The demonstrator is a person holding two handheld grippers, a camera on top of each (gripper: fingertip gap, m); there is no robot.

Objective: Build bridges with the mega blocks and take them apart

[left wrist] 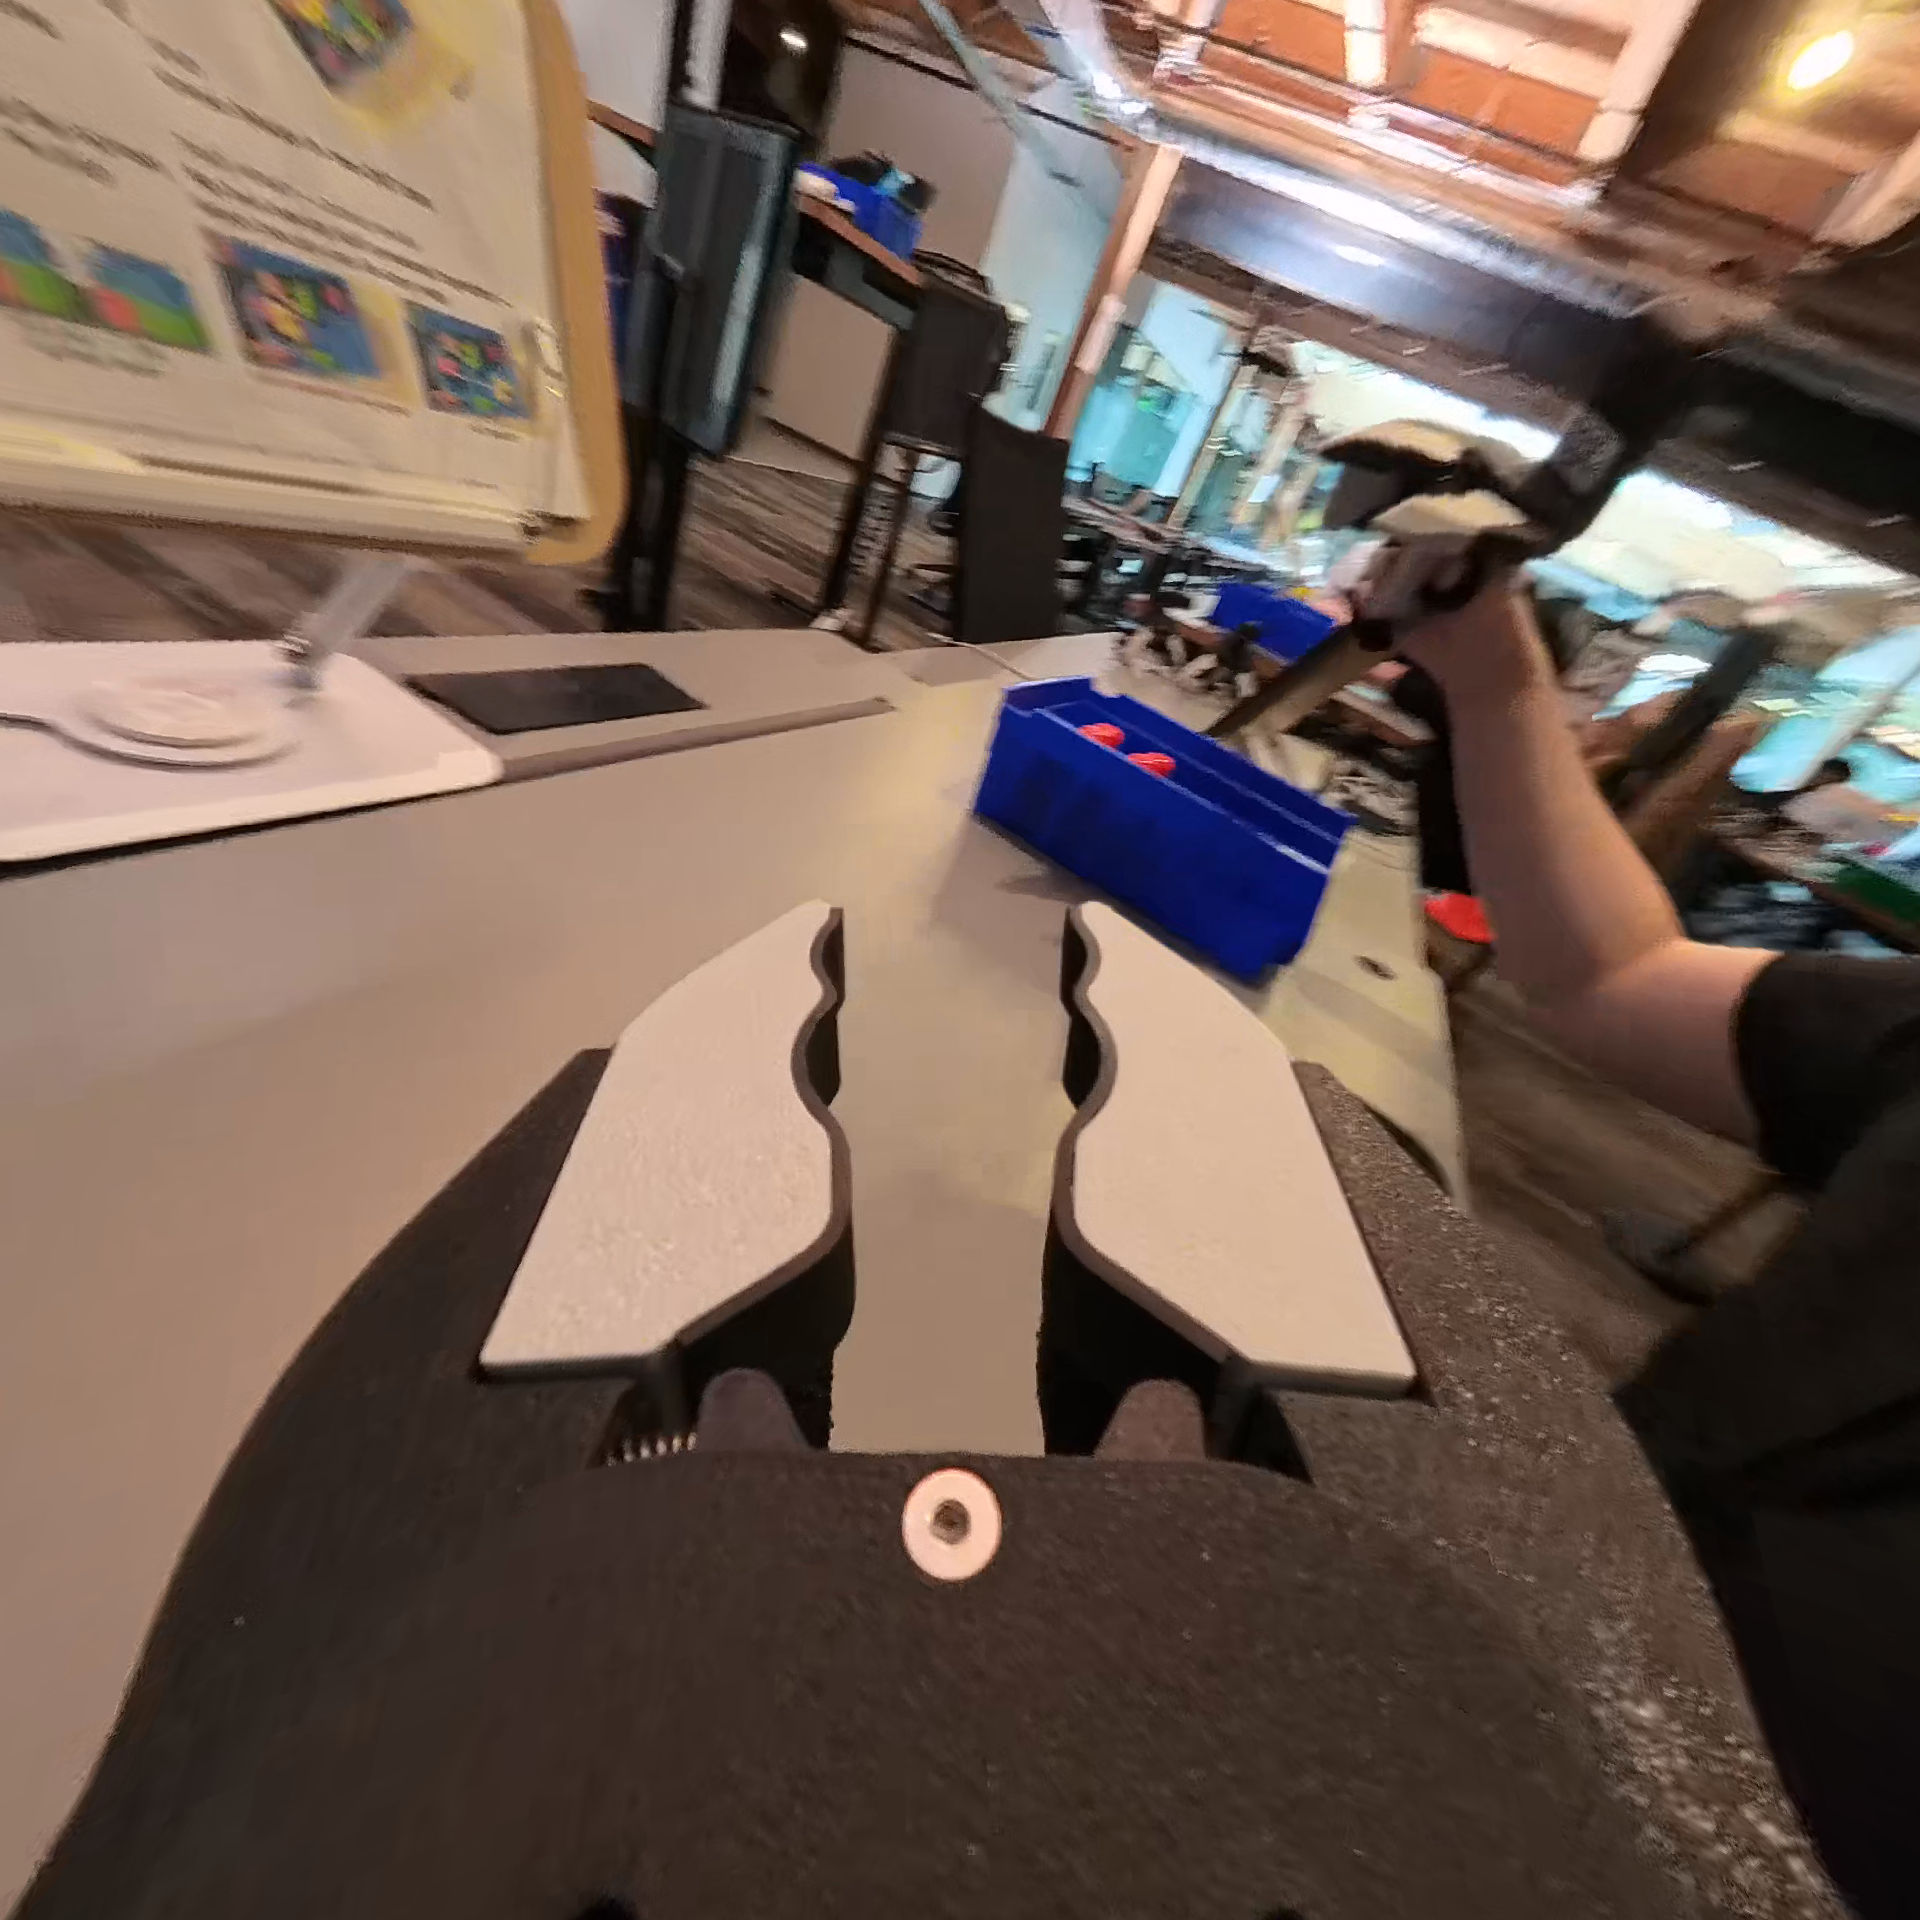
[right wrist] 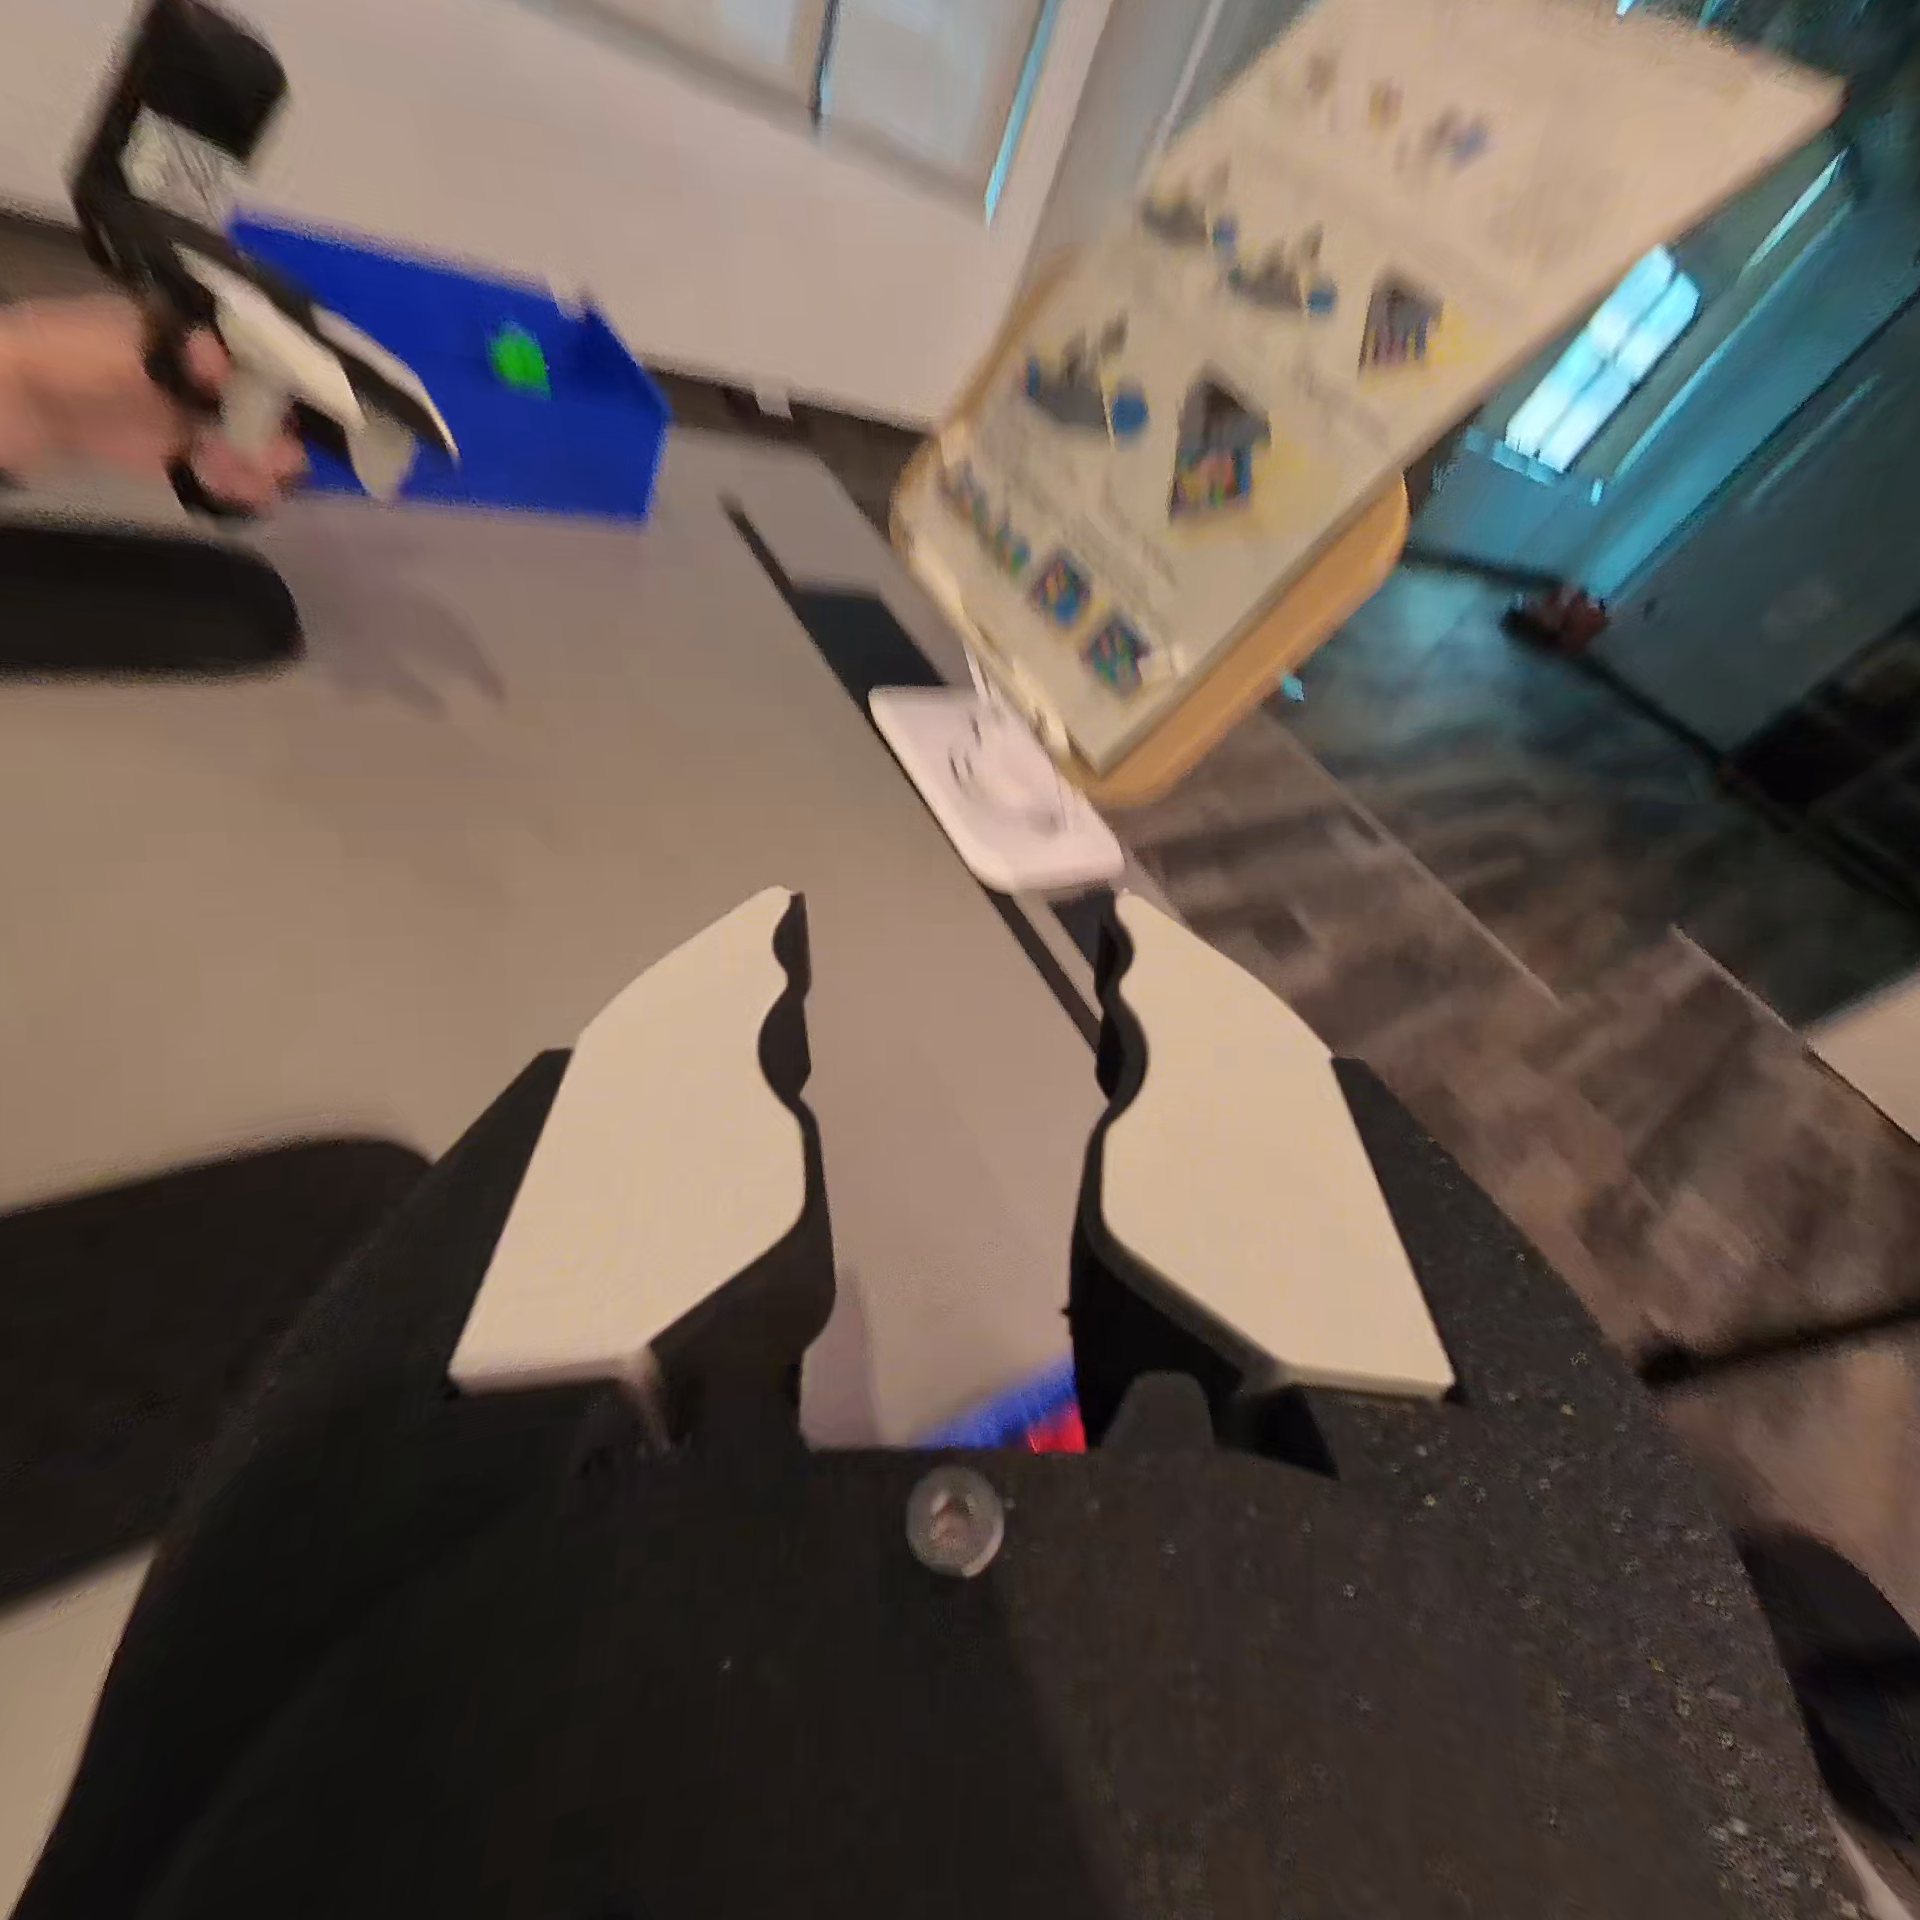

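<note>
In the left wrist view the left gripper (left wrist: 951, 930) hangs empty, jaws apart, over the bare tabletop (left wrist: 312, 987), red mega blocks (left wrist: 1127, 750) in the blue bin (left wrist: 1153, 831) ahead, while the right wrist view shows the right gripper (right wrist: 951, 920) likewise parted and empty, so each should probably approach a block squarely before closing.

Grey table (left wrist: 312, 987) underfoot of everything, with a black rectangular panel (left wrist: 551, 696) set flush near its far edge. Just beside that panel, a white base plate (left wrist: 208, 748) carrying a tilted stand – illustrated instruction sheet (left wrist: 260, 260) on a tan backing board (left wrist: 582, 312), pictures blurred. Same sheet (right wrist: 1351, 343) and white base (right wrist: 1018, 810) at the table's right edge in the right wrist view. Beyond – dark plank floor (right wrist: 1455, 935), shelving, exposed ceiling beams (left wrist: 1455, 135).
</note>
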